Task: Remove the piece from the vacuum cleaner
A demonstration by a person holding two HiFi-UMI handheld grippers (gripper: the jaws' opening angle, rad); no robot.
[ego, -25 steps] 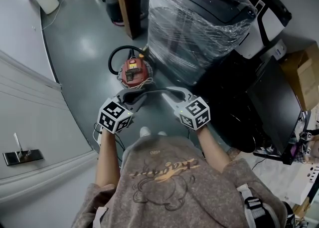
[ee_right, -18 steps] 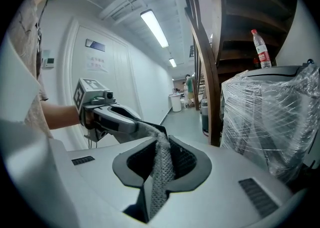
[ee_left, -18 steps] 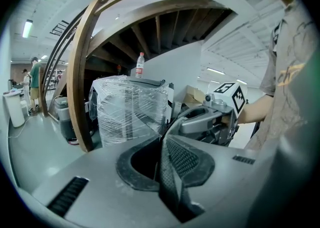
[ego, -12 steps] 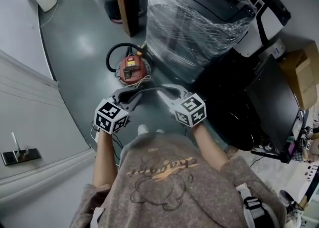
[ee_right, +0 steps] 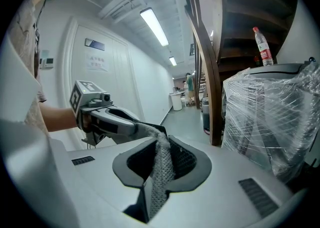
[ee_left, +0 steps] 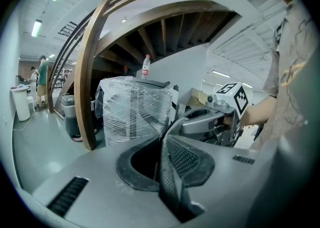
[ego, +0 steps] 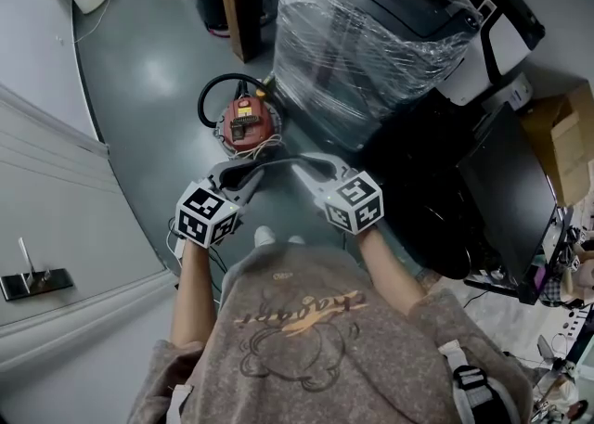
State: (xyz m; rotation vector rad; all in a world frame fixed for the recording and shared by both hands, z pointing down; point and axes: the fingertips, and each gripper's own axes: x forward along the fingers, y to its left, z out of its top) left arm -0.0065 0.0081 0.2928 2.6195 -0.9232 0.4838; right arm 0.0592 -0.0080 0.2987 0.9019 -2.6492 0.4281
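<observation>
Both bare forearms reach forward from the lower middle of the head view, wrists turned inward so the two tongs angle toward each other and tip slightly down. The left tongs point(ego: 252, 178) are pressed together on one end of a grey mesh strip point(ego: 277, 163), and the right tongs point(ego: 303, 170) pinch the other end. The strip spans the gap between them as a thin, limp arc. In both gripper views it is a coarse woven band clamped between black pads. The red canister vacuum cleaner point(ego: 246, 122), with a black looped hose point(ego: 215, 96), sits on the glossy grey floor point(ego: 148, 70) just above the strip in the frame, beside a bulky load wrapped in clear film point(ego: 362, 32)
</observation>
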